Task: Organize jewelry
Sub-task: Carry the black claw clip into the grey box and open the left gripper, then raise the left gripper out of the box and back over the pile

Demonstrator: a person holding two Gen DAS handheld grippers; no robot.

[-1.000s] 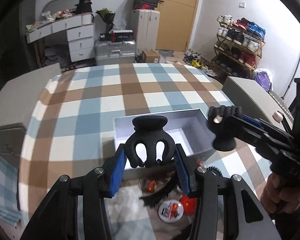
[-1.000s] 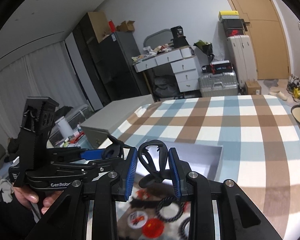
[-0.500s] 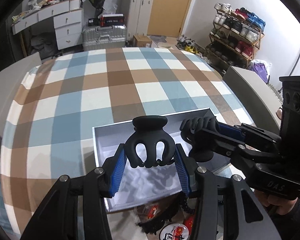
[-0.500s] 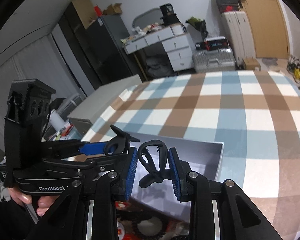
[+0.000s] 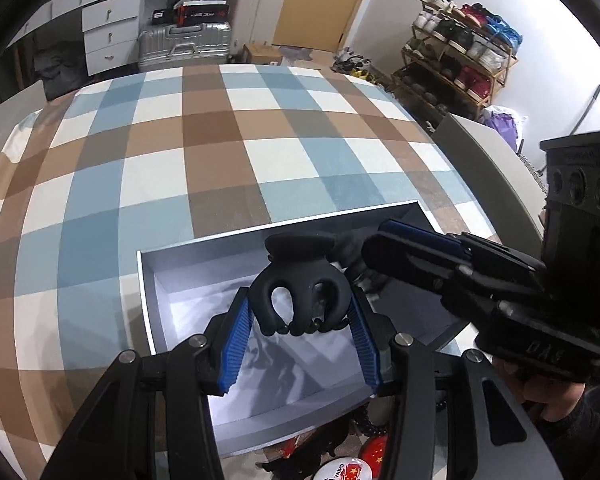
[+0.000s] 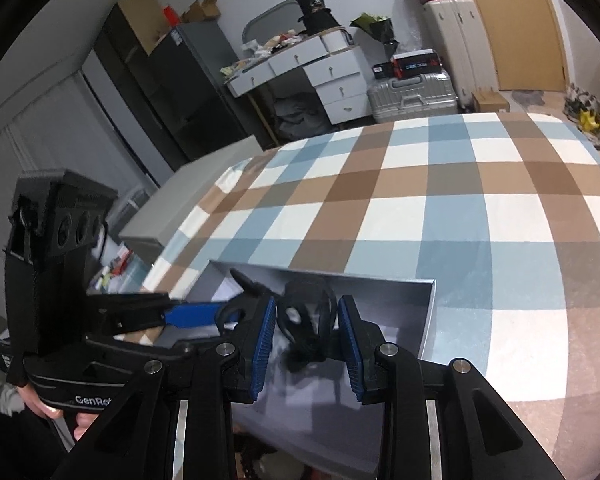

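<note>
- The left gripper [image 5: 298,326] clamps a black claw hair clip [image 5: 299,282], teeth toward the camera, hanging directly above the open grey box [image 5: 147,300].
- The right gripper [image 6: 306,334] pinches a second black hair clip [image 6: 306,320] over the same box, nearer its far-right corner.
- Both need only go downward.

- Our left gripper [image 5: 299,330]: black angular arms, ribbed blue pads, silver screws.
- Our right gripper [image 6: 306,334]: the same build; "GenRo" lettering at seven o'clock.
</note>
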